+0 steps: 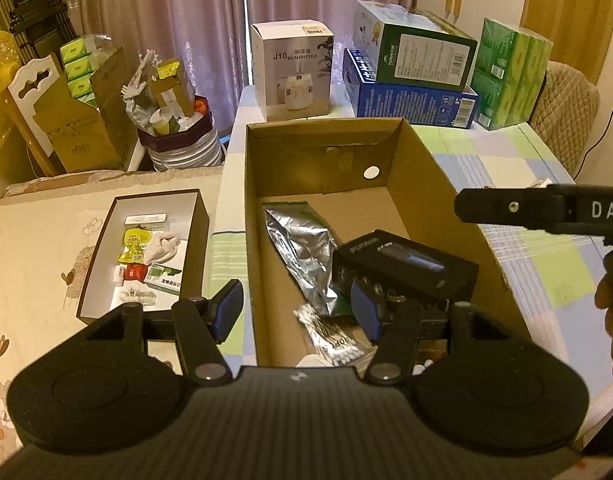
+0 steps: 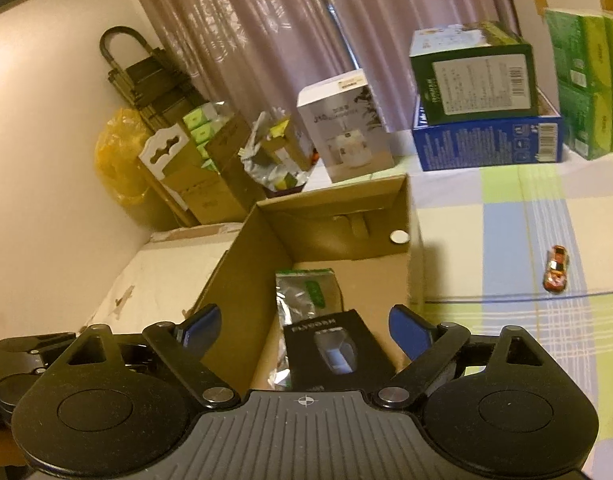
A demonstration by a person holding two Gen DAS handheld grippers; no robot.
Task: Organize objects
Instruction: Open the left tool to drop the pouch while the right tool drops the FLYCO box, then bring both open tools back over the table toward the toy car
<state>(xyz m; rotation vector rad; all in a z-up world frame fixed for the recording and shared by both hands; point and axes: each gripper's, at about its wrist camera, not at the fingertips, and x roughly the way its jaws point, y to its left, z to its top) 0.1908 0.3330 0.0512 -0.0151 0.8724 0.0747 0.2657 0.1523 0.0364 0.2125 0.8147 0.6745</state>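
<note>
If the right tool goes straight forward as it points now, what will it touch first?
Most likely the black box lying in the cardboard box: it sits between the open fingers of the right tool. Depth is unclear, so the tool might pass above it.

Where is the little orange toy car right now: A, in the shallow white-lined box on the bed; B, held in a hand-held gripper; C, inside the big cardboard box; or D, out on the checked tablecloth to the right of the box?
D: the toy car lies on the bare checked tablecloth, clear of the cardboard box, and touched by neither gripper.
</note>
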